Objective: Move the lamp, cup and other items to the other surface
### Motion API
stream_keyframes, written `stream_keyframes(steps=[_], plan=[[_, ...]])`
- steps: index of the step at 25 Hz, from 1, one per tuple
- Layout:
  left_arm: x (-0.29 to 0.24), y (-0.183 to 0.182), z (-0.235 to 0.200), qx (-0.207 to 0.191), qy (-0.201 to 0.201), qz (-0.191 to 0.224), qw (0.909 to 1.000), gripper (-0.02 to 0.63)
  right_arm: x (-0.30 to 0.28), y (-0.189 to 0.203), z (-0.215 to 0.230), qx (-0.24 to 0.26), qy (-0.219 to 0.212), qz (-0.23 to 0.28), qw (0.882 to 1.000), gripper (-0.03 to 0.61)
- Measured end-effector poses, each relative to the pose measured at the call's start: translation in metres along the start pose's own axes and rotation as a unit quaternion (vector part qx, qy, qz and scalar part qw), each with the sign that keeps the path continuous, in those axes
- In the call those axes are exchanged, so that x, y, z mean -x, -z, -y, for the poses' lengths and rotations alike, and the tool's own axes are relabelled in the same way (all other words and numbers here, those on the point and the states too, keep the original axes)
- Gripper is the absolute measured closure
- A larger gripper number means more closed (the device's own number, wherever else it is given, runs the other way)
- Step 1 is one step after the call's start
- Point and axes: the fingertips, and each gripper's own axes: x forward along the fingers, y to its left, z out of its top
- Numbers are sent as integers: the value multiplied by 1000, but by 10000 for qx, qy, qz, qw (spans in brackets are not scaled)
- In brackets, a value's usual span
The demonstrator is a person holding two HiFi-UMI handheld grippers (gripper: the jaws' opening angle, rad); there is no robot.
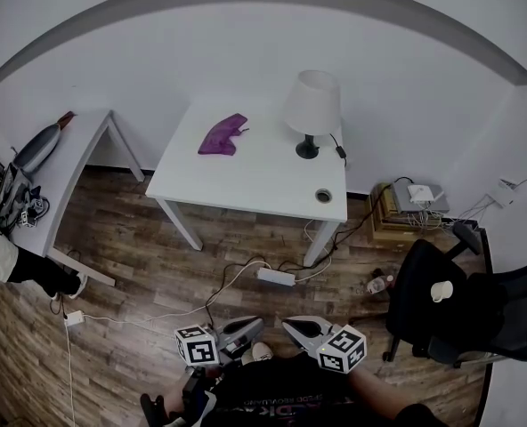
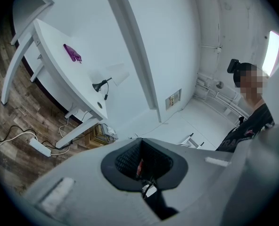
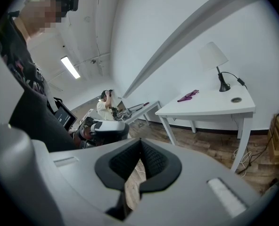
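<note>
1. Progress: I judge that nothing has been transferred yet. The lamp (image 1: pixel 312 114), a purple item (image 1: pixel 222 135) and a small ring (image 1: pixel 323 196) all sit on the centre tabletop (image 1: pixel 255 181). The left tabletop (image 1: pixel 77 149) carries only unrelated clutter (image 1: pixel 32 149).
2. Ring: I cannot tell whether it is a cup seen from above or a hole in the tabletop. A white cup-like thing (image 1: pixel 441 290) rests on the chair (image 1: pixel 419 317), off to the right of the right fingers.
3. Left gripper (image 1: pixel 256 325): its fingers (image 2: pixel 125 160) are clenched tip to tip, and I can make out nothing grasped.
4. Right gripper (image 1: pixel 288 324): its fingers (image 3: pixel 124 161) are clenched and empty.
5. Lamp location: it stands well ahead of both sets of fingertips and slightly to the right of the right fingers. Open floor (image 1: pixel 157 265) lies between.
6. Lamp attitude: it is upright, with its long axis vertical. The shade is on top and the base is flat on the tabletop. The cord (image 1: pixel 337 149) leaves the base to the right.
7. Purple item: it lies flat, ahead of the left fingers. Its long axis runs diagonally, with the far end pointing away and to the right.
8. Remaining: the whole task, in my judgement. I must approach, grasp each item and carry it across.
</note>
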Motion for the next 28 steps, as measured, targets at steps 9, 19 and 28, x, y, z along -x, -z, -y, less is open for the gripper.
stream_keyframes(steps=[9,19,28], plan=[[7,-3,-5,51,-51,36,10000,615,-6,1,-2,-19,-30,-65,10000,575],[18,-11,-15,148,-118,279,9994,615,-16,-4,-5,69,-64,-149,9998,574],[33,-25,-25,226,-242,601,9976,615,-29,-16,-4,62,-143,-187,9997,574]])
